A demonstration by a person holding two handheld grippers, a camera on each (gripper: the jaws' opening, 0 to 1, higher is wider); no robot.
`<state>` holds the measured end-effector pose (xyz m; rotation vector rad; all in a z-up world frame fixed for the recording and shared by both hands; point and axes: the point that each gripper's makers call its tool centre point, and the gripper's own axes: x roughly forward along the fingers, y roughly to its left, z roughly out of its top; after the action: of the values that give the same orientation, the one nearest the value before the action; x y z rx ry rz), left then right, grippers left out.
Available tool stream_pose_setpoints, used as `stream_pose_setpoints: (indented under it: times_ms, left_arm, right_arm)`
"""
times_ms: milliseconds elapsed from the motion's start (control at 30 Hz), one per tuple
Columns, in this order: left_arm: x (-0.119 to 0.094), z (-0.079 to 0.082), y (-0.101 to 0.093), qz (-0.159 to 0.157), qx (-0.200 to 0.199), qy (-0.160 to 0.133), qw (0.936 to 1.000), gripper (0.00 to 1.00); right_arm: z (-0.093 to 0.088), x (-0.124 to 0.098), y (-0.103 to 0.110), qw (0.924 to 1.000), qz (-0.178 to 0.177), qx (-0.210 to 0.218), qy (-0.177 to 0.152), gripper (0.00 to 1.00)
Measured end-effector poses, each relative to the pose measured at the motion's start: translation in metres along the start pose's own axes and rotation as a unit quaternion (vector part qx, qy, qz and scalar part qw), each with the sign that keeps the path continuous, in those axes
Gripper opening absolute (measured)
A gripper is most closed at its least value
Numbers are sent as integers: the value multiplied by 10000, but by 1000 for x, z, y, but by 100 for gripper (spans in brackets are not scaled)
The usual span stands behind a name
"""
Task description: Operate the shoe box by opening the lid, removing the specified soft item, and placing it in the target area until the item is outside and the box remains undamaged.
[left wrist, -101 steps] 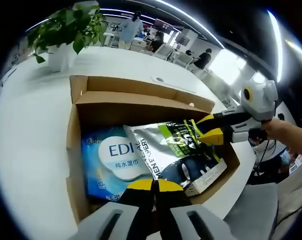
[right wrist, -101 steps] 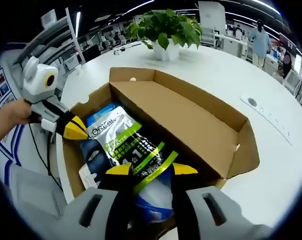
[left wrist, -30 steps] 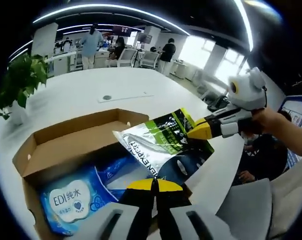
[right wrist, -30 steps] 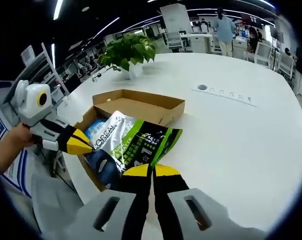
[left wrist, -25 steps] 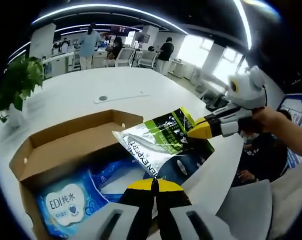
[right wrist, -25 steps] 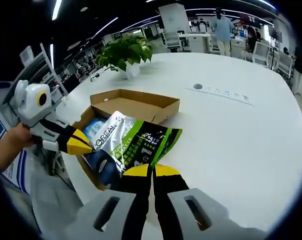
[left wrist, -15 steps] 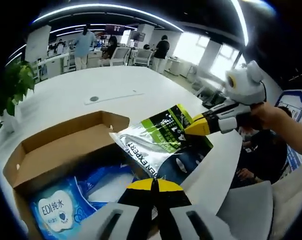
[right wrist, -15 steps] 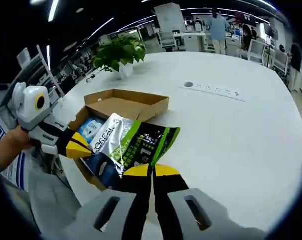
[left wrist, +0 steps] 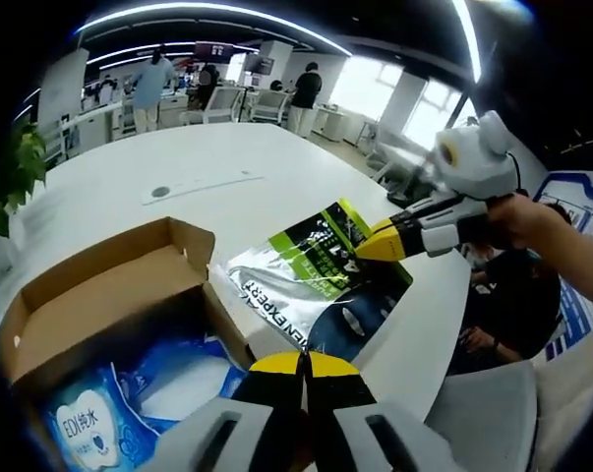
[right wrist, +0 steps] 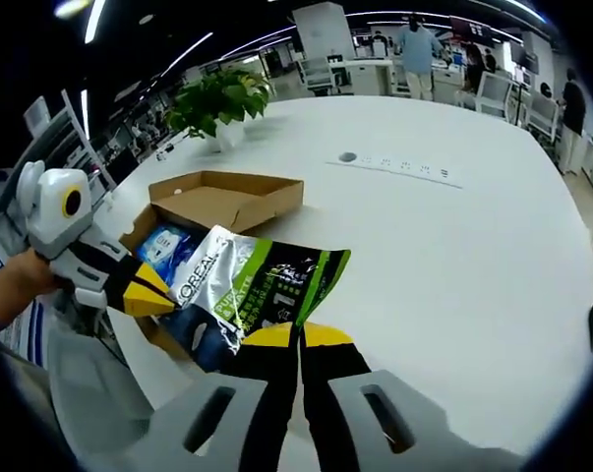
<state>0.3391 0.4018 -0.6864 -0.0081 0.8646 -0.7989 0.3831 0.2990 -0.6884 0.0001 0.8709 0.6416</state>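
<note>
Left claw [left wrist: 298, 362] and right claw [right wrist: 298, 336] both clamped on silver-green pouch [right wrist: 257, 285], beside open shoe box [right wrist: 222, 197], white table [right wrist: 453, 265]

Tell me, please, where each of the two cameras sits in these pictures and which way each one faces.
Left gripper view: rides on the left gripper, looking along its shut jaws at the pouch and open box; the right gripper and a hand enter from the right.
Right gripper view: rides on the right gripper, looking across the white table; the left gripper and a hand enter from the left.
Shared: pouch, box, both grippers.
</note>
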Motion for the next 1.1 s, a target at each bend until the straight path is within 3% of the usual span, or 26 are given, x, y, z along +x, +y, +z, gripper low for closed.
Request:
stream_pose_setpoints:
  times_ms: [567, 933, 1100]
  left_arm:
    - [36, 5, -2, -25, 150, 269, 9995, 0]
    - [57, 7, 11, 96, 420, 674, 9968, 0]
    - [66, 6, 17, 182, 731, 943, 9927, 0]
  right_arm:
    - [-17, 13, -36, 9995, -215, 142, 179, 0]
    - [-21, 32, -50, 9989, -315, 209, 264, 0]
    - [-23, 43, -56, 9986, -360, 177, 353, 0]
